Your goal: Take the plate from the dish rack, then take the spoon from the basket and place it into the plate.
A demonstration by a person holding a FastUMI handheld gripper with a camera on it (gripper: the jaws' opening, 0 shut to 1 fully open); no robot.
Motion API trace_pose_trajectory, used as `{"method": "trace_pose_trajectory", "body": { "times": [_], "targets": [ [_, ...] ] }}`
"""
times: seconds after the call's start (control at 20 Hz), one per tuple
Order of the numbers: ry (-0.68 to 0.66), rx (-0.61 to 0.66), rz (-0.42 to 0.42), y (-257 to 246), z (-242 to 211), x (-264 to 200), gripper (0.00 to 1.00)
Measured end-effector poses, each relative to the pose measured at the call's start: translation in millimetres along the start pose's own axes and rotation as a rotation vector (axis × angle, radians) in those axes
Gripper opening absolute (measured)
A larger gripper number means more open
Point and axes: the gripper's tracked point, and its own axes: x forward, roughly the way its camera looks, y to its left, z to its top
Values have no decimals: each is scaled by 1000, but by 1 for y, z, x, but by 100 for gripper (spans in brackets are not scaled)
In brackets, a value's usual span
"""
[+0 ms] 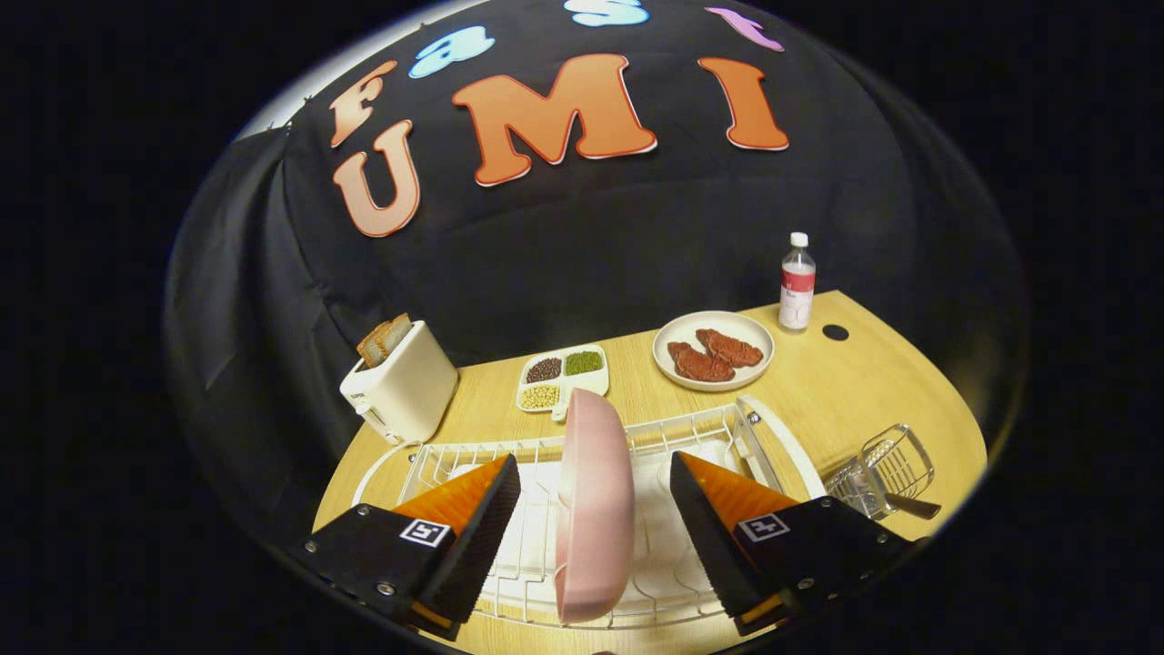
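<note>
The gripper (596,482) was spread wide, its fingers (473,537) standing apart on either side of the pink plate (593,509) with a clear gap on each side; neither finger touched it. The plate stood on edge in the white wire rack (700,437), between the fingers and reaching beyond their tips. The rack sat at the near edge of the tabletop (864,391), on a white drip tray.

Just beside the rack, toward the tabletop's right edge, a wire basket (887,468) held the spoon (909,505), whose dark handle stuck out over the basket's rim.

Beyond the rack, near mid-table, a white divided dish (562,377) held three lots of beans. To its right a round white plate of meat (714,350) carried two brown slices. A bottle (797,282) stood upright at the far edge, next to a dark round hole in the tabletop. At the left edge stood a white toaster (400,382) with bread in its slots.
</note>
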Motion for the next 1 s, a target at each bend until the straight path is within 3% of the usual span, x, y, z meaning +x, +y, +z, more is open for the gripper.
{"method": "trace_pose_trajectory", "body": {
  "times": [0.1, 0.25, 0.3, 0.55, 1.0],
  "targets": [
    [17, 29, -14, -2, -4, 4, 92],
    [53, 40, -78, -12, -13, 4, 44],
    [41, 36, -94, -15, -9, 7, 35],
    [27, 26, -167, -24, -3, 1, 27],
    [49, 31, -211, -32, 7, -9, 27]
  ]
}}
